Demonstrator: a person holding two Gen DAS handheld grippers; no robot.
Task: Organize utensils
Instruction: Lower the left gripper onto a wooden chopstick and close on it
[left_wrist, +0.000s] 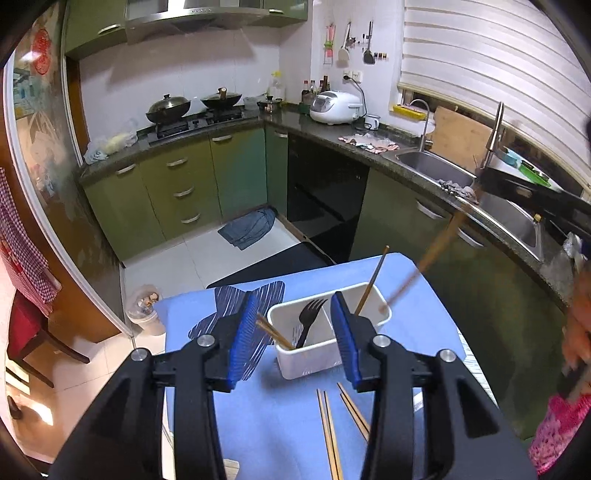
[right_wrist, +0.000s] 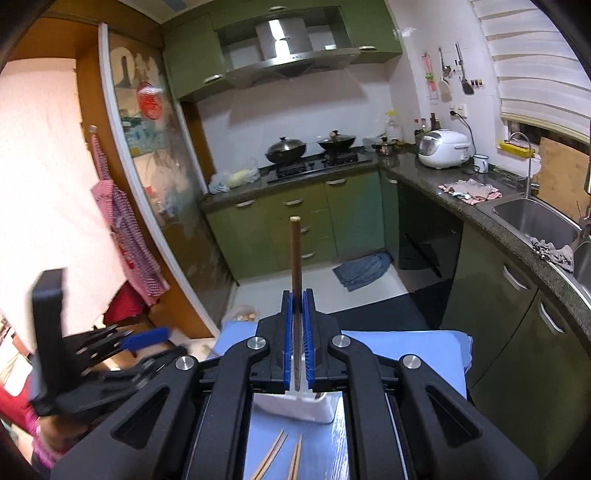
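Observation:
A white two-compartment holder (left_wrist: 295, 360) stands on the blue mat (left_wrist: 266, 424). Its left compartment holds a black fork (left_wrist: 308, 317) and a chopstick; its right compartment holds an upright chopstick (left_wrist: 373, 282). My left gripper (left_wrist: 295, 332) is open and empty just in front of the holder. Several chopsticks (left_wrist: 328, 432) lie on the mat under it. My right gripper (right_wrist: 297, 314) is shut on a brown chopstick (right_wrist: 295, 251) above the holder (right_wrist: 314, 406). That chopstick shows blurred in the left wrist view (left_wrist: 436, 251), its tip over the right compartment.
A striped cloth (left_wrist: 236, 299) lies on the mat left of the holder. Green cabinets and a counter with a sink (left_wrist: 436, 166) run along the right. A stove with woks (left_wrist: 192, 107) is at the back. A small bin (left_wrist: 146, 306) stands on the floor.

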